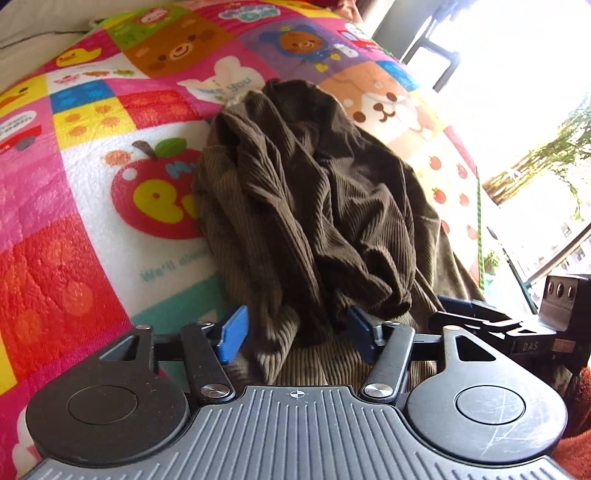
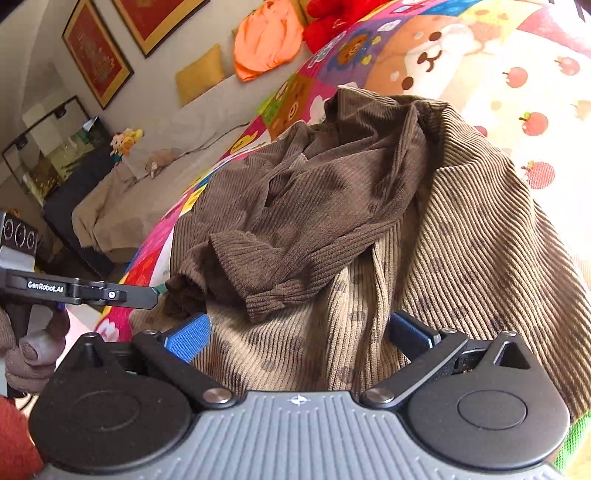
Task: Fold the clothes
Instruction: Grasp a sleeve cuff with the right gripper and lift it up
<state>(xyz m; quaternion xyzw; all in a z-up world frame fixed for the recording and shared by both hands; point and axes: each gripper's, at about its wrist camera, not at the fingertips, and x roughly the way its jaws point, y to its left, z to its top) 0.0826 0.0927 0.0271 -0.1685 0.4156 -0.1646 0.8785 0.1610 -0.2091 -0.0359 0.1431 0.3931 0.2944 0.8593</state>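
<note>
A brown corduroy garment [image 1: 314, 192] lies crumpled in a heap on the colourful blanket [image 1: 74, 221]. Its darker side is bunched on top and its lighter side [image 2: 480, 251] is spread underneath. My left gripper [image 1: 295, 332] is at the heap's near edge. Its blue pads [image 1: 232, 334] stand apart, with a loose fold of the cloth hanging between them, not pinched. My right gripper [image 2: 299, 336] hovers wide open over the lighter cloth, and its pads [image 2: 188, 338] press on nothing. A cuffed sleeve end [image 2: 266, 295] lies just beyond it.
The right gripper's black body [image 1: 517, 332] is close on the right of the left wrist view. A hand [image 2: 33, 354] holds the left gripper's handle. An orange cloth [image 2: 266, 40], a red plush [image 2: 332, 14] and a yellow cushion [image 2: 199, 74] lie at the far end.
</note>
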